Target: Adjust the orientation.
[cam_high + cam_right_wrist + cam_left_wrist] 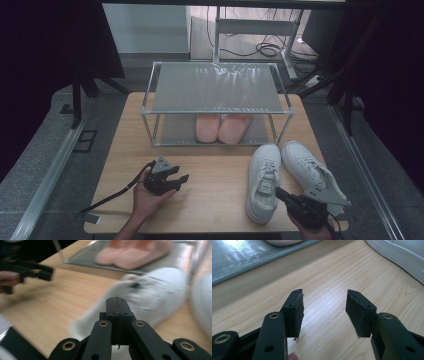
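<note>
White sneakers [295, 177] side by side on wooden table [210, 200] before shoe rack [217, 102], right gripper [280, 194] pinched shut and empty at nearer heel, left gripper [181, 178] gaping idle; risk of closed jaws shoving shoe askew, not gripping.

Soft overhead light falls on the pale wooden desk [215, 170], dark at the edges; glare streaks the grey shelf mat [242, 257]; the white laced sneaker [150, 297] is motion-blurred.
</note>
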Available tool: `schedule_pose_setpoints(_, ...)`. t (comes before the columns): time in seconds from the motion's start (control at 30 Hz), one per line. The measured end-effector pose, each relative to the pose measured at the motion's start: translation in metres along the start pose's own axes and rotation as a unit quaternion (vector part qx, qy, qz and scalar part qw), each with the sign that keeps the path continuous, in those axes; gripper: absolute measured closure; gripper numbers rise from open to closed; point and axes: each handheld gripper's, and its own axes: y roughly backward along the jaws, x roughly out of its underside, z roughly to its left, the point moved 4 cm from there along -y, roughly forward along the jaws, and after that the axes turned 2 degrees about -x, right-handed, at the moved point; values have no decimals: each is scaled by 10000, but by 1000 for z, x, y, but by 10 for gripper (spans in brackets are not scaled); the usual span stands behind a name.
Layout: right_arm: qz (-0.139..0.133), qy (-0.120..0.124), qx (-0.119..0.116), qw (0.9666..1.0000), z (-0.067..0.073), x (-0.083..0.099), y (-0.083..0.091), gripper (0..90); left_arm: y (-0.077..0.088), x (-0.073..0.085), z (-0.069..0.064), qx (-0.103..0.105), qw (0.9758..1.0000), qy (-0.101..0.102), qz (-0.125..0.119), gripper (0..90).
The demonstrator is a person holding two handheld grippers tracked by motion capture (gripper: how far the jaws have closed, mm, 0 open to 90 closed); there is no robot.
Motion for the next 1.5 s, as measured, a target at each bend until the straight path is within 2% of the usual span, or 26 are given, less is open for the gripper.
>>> schedule_pose_setpoints(0.13, 213, 229, -346, 9989, 25, 3, -16, 900, 0, 0, 0, 5, 10000, -4, 1, 492)
schedule_pose_setpoints(0.23, 356, 294, -499, 9977, 35, 8, -26, 900, -1, 0, 0, 8, 10000, -17, 23, 492)
schedule_pose_setpoints(0.37, 443, 313, -579, 9968, 42, 12, -31, 900, -2, 1, 0, 5, 10000, -15, 35, 492)
schedule_pose_setpoints(0.5, 543, 406, -455, 9967, 46, 17, -36, 900, -3, 2, 0, 6, 10000, -19, 58, 492)
schedule_pose_setpoints(0.57, 546, 431, -385, 9968, 45, 18, -38, 900, -4, 2, 0, -3, 10000, -21, 65, 492)
schedule_pose_setpoints(0.67, 554, 423, -398, 9968, 45, 19, -36, 900, -4, 2, 0, 0, 10000, -20, 81, 492)
schedule_pose_setpoints(1.0, 509, 264, -456, 9973, 35, 27, -14, 900, -7, 4, -1, 20, 9999, -30, 138, 492)
schedule_pose_setpoints(1.2, 485, 265, -496, 9972, 34, 28, -14, 900, -8, 4, -1, 17, 9999, -22, 142, 492)
schedule_pose_setpoints(1.27, 458, 254, -517, 9973, 34, 28, -13, 900, -8, 4, 0, 19, 9999, -20, 142, 492)
schedule_pose_setpoints(1.37, 267, 142, -507, 9983, 28, 22, -3, 900, -8, 4, 0, 14, 9999, -22, 132, 492)
schedule_pose_setpoints(1.4, 224, 115, -467, 9986, 25, 19, -1, 900, -8, 4, 0, 19, 9999, -20, 133, 492)
schedule_pose_setpoints(1.47, 128, 125, -158, 9997, 15, 11, 4, 900, -8, 4, -1, 28, 9999, -15, 131, 492)
schedule_pose_setpoints(1.5, 58, 77, -92, 9999, 8, 8, 5, 900, -8, 4, -1, 31, 9999, -13, 128, 492)
